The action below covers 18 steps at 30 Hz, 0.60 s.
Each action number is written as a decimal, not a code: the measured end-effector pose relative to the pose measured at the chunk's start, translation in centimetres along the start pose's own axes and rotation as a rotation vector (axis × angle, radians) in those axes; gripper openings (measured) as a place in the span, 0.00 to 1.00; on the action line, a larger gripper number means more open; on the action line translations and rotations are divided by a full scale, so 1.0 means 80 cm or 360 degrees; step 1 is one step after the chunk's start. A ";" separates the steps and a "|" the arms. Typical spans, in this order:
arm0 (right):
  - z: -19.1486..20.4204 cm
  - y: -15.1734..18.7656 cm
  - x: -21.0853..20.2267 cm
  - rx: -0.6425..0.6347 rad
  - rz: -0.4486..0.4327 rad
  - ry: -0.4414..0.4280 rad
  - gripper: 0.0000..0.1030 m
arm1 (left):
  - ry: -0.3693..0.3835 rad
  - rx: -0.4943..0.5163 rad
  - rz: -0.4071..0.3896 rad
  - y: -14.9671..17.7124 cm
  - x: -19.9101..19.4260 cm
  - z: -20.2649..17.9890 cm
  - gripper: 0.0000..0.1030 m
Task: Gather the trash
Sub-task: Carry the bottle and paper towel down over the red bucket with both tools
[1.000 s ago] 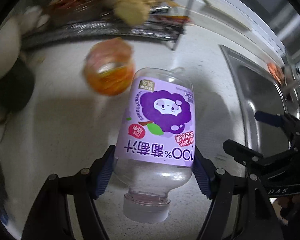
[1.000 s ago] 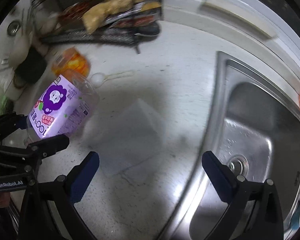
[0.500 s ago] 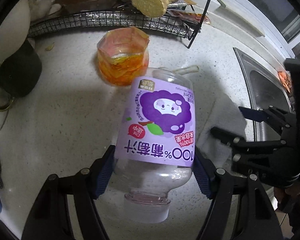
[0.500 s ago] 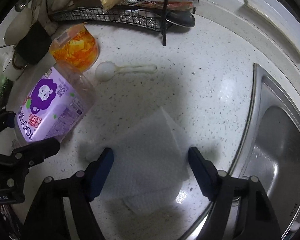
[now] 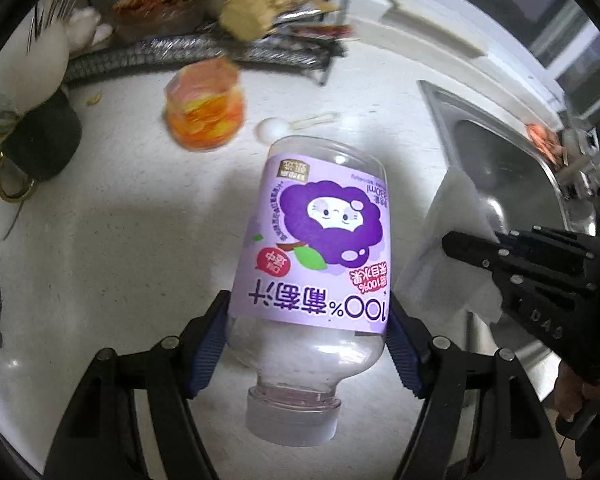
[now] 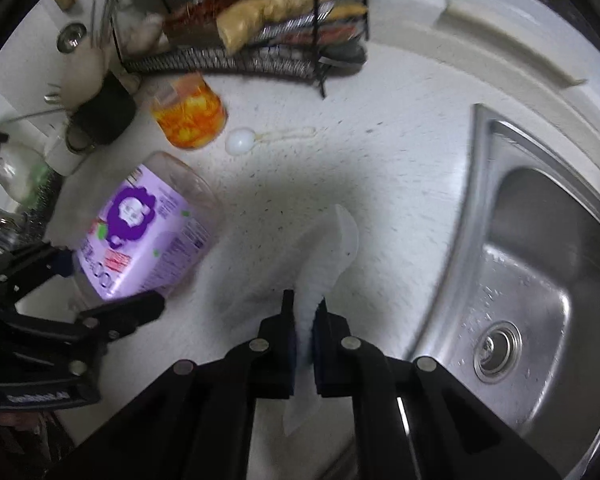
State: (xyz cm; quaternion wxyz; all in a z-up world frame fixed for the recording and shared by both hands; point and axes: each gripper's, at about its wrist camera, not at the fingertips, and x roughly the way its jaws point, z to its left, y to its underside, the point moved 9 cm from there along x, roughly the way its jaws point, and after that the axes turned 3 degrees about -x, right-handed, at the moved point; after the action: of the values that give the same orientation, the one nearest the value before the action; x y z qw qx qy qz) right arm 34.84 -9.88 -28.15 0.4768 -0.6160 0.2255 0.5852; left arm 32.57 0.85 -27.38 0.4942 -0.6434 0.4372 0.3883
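Note:
My left gripper (image 5: pixel 306 330) is shut on an empty clear bottle with a purple grape label (image 5: pixel 320 248), held above the counter with its white cap toward the camera. The bottle (image 6: pixel 144 236) also shows at the left of the right wrist view, between the left gripper's fingers (image 6: pixel 116 316). My right gripper (image 6: pixel 304 320) has pinched shut on a white paper towel (image 6: pixel 328 252), which stands folded up between the pads. From the left wrist view the towel (image 5: pixel 452 248) hangs from the right gripper (image 5: pixel 472 248) beside the sink.
An orange plastic cup (image 6: pixel 188 116) and a white plastic spoon (image 6: pixel 260 138) lie on the speckled counter (image 6: pixel 380 128). A wire rack (image 6: pixel 240 52) with food packets stands behind them. A steel sink (image 6: pixel 532 280) lies to the right. A dark holder (image 5: pixel 40 136) stands at the left.
My right gripper's jaws came together on the paper towel and lifted it off the counter. The left gripper shifted with the bottle, bringing the spoon into its view.

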 end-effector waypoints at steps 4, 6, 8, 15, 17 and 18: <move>-0.002 0.019 -0.052 0.0063 -0.0073 0.0022 0.06 | 0.0024 0.0076 -0.0059 0.012 -0.026 -0.036 0.68; -0.005 0.029 -0.075 0.0086 -0.0101 0.0035 0.06 | 0.0044 0.0109 -0.0092 0.018 -0.038 -0.057 0.68; -0.004 0.042 -0.099 0.0109 -0.0139 0.0041 0.06 | 0.0054 0.0143 -0.0121 0.028 -0.053 -0.075 0.68; -0.009 0.115 -0.159 0.0177 -0.0246 0.0084 0.06 | 0.0048 0.0286 -0.0236 0.103 -0.120 -0.133 0.68; -0.008 0.143 -0.179 0.0187 -0.0275 0.0090 0.06 | 0.0047 0.0303 -0.0253 0.125 -0.131 -0.148 0.68; -0.008 0.156 -0.187 0.0194 -0.0283 0.0089 0.06 | 0.0044 0.0310 -0.0261 0.139 -0.137 -0.156 0.68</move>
State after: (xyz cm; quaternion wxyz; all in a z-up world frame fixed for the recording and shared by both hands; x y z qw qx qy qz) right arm 21.49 -20.13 -18.28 0.5570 -0.6195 0.2183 0.5083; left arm 19.40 -10.80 -17.88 0.5783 -0.6313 0.4255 0.2932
